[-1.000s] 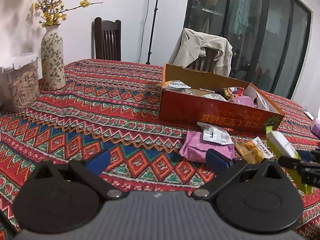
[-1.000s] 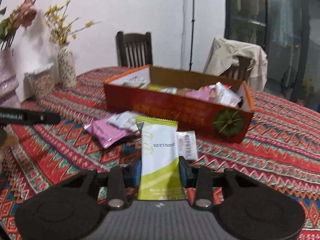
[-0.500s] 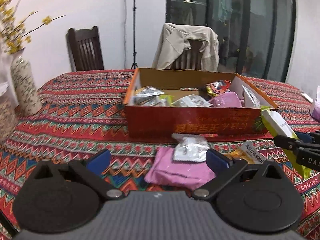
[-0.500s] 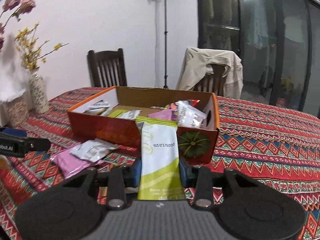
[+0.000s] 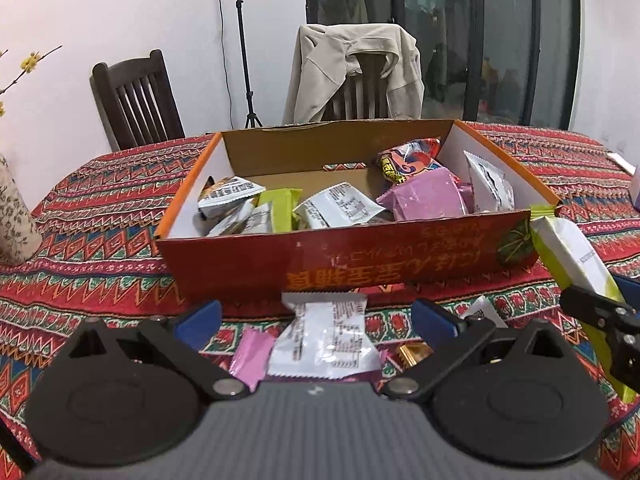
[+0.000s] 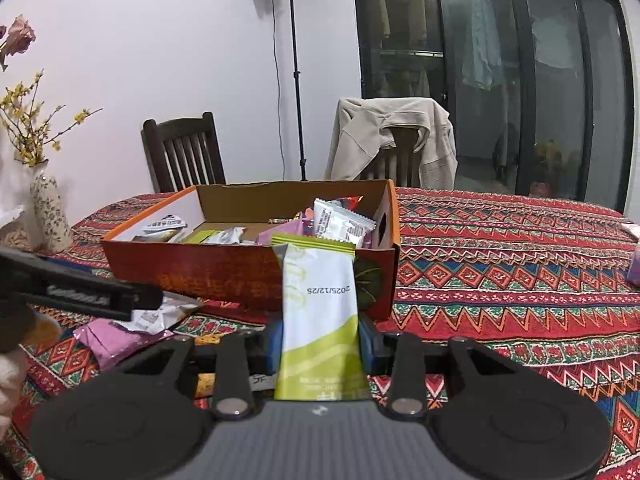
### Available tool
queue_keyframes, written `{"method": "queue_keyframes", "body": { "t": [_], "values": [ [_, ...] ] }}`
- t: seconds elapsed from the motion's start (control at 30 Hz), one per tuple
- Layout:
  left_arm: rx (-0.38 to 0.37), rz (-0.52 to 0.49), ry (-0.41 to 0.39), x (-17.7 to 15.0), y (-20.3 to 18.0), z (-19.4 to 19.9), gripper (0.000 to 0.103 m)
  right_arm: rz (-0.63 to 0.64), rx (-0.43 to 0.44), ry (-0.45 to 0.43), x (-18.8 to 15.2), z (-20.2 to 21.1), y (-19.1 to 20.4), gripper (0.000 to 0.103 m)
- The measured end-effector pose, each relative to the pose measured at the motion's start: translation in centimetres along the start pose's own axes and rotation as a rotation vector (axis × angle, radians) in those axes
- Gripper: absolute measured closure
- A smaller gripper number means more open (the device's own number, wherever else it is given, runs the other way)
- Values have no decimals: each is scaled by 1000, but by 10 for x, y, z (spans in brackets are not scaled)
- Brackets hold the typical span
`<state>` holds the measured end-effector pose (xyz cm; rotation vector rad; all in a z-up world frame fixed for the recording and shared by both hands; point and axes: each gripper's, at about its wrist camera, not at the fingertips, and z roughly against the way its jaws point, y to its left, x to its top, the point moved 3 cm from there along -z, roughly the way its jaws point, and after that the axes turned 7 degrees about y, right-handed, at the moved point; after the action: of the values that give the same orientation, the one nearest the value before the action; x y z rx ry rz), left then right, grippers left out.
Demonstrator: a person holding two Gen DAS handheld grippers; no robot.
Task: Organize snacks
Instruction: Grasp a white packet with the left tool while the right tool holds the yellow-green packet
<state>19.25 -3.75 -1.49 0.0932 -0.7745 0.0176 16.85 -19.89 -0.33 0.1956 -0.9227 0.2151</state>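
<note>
An orange cardboard box (image 5: 400,256) (image 6: 224,276) with several snack packets inside sits on the patterned tablecloth. My right gripper (image 6: 320,338) is shut on a white and green snack packet (image 6: 318,304), held upright just before the box's near right corner; the same packet (image 5: 568,256) shows at the right edge of the left wrist view. My left gripper (image 5: 316,316) stands open over a white packet (image 5: 324,336) that lies on a pink packet (image 5: 248,356) in front of the box. Its fingers do not touch either.
A floral vase (image 6: 50,212) with yellow twigs stands at the table's far left. Behind the table are a dark wooden chair (image 5: 136,100) and a chair draped with a beige jacket (image 5: 356,68). A gold packet (image 5: 414,354) lies beside the pink one.
My left gripper has swung right, so the box and the white and pink packets now sit centred before it. My right gripper with its packet has drawn closer to the box corner.
</note>
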Motion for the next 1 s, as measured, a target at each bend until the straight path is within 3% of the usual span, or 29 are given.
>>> {"method": "queue_keyframes", "body": {
  "t": [0.33,0.53,0.63,0.67,1.0],
  "values": [
    [-12,37,28,-1,2,-17,9,-7,-2,0,-1,0,0,67],
    [-44,22,47,-6,-2,-27,24,4,-5,11,-1,-3,2,67],
    [-40,23,45,-7,-1,-31,35,11,-4,14,-1,-4,4,67],
    [-38,16,45,-7,-1,-32,44,13,-5,16,-2,-4,5,67],
    [-59,31,31,-11,5,-31,47,29,-20,15,-3,-4,6,67]
  ]
}}
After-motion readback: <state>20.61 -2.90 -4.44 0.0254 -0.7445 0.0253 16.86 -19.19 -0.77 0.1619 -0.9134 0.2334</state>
